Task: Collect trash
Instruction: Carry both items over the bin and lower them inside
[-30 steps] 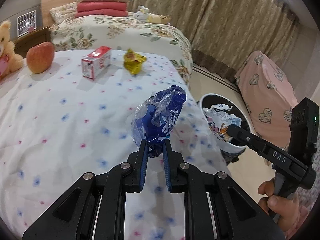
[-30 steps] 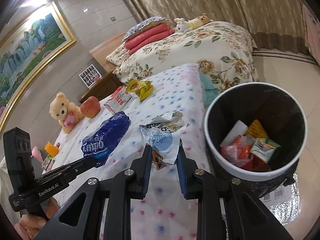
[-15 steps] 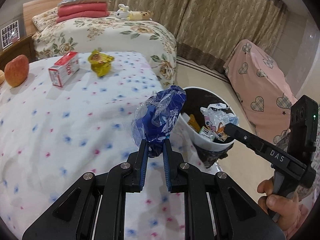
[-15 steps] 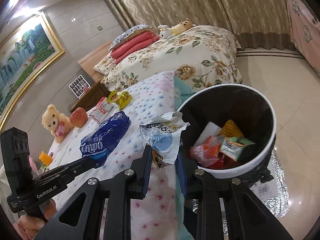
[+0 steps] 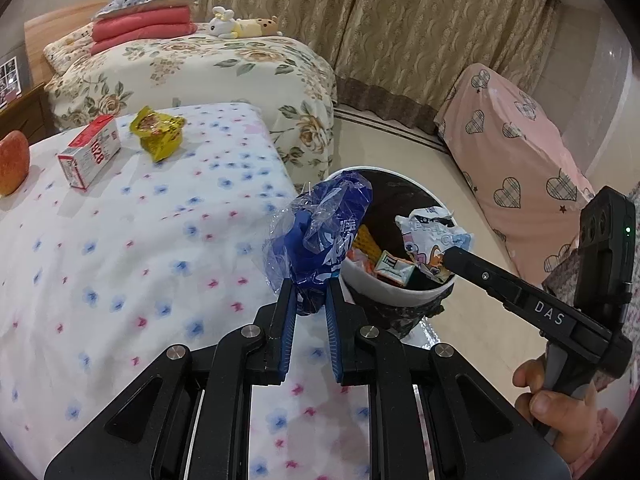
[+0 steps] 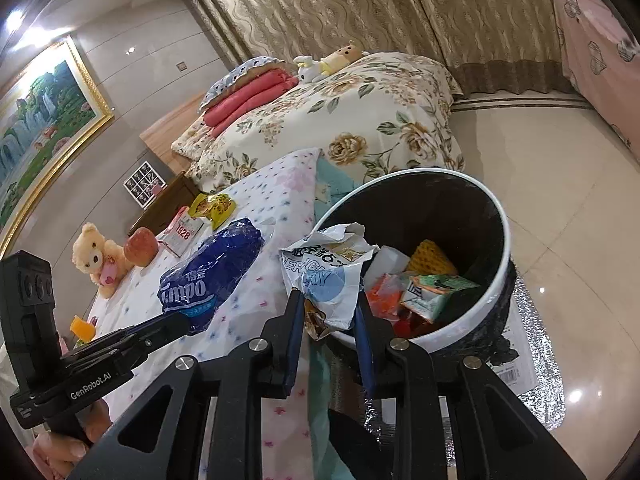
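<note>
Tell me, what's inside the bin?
The bin already holds wrappers: a yellow one, a green-and-white packet, something white and red-orange bits. The white wrapper in the right gripper hides the near side, and the bottom is buried.

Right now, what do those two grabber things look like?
Both are black, with angular arms, silver bolts and blue pads on the fingers. The left gripper has "GenRobot.AI" printed in white on its side; the right gripper says "DAS" and has a boxy black camera block with a tiny green light.
</note>
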